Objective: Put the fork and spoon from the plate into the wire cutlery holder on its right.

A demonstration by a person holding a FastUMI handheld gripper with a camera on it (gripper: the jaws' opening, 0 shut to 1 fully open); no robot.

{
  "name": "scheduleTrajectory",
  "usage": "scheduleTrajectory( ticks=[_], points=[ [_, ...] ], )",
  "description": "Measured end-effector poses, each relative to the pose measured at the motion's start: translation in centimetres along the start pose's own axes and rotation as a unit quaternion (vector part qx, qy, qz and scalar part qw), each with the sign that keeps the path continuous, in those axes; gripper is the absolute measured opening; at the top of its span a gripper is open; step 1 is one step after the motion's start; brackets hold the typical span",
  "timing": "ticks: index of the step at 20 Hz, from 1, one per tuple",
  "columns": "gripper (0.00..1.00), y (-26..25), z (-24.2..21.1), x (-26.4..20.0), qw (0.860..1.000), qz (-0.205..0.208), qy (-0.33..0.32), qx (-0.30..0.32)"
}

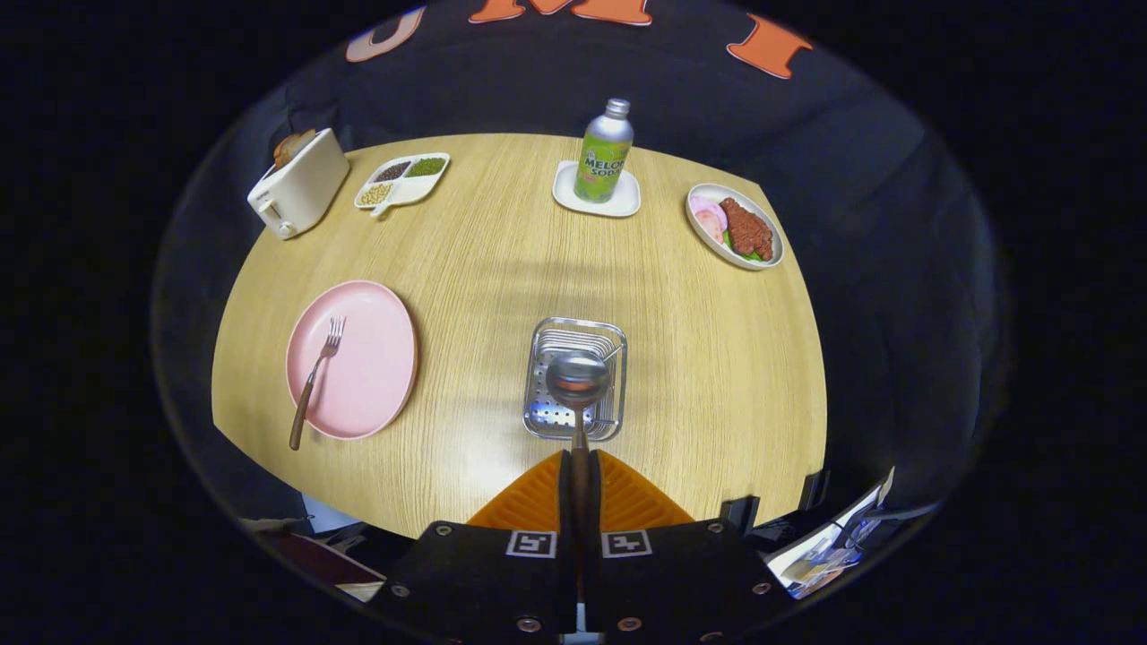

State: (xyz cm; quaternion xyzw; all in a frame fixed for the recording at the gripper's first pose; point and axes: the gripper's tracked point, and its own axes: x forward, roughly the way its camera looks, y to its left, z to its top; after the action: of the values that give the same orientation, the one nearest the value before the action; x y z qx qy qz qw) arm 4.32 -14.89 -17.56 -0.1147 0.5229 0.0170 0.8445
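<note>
Steel gleams as the claw [579, 475], fingers clamped together on the handle of the spoon [578, 381], holds the bowl just ahead, over the wire cutlery holder [575, 380] standing mid-desk [699, 358]. The spoon's long axis runs straight along the fingers, bowl pointing far. The drop looks to hinge on that alignment. The fork [316, 381] lies on the pink plate [352, 360], well to the left, tines pointing far and slightly right, handle overhanging the near rim.
</note>
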Motion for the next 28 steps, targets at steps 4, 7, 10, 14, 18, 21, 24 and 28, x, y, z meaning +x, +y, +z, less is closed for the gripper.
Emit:
scheduleTrajectory(
  ticks=[4, 7, 10, 14, 18, 21, 24, 28],
  points=[
    [0.04, 0.2, 0.5, 1.1, 0.999, 0.018, 0.037, -0.008],
    [0.04, 1.0, 0.7, 2.1, 0.997, 0.033, 0.067, -0.021],
    [0.04, 0.9, 1.2, 3.2, 0.996, 0.032, 0.083, -0.028],
    [0.09, 1.2, 1.8, 4.3, 0.994, 0.041, 0.094, -0.021],
    [0.11, 1.2, 3.2, 4.2, 0.997, 0.041, 0.068, -0.009],
    [0.44, 0.8, 4.5, 2.8, 0.999, 0.032, 0.025, 0.000],
    [0.67, 0.4, 6.6, 0.3, 0.999, 0.009, -0.043, 0.002],
    [0.99, 2.3, 8.8, -4.6, 0.990, 0.024, -0.138, 0.029]
  ],
)
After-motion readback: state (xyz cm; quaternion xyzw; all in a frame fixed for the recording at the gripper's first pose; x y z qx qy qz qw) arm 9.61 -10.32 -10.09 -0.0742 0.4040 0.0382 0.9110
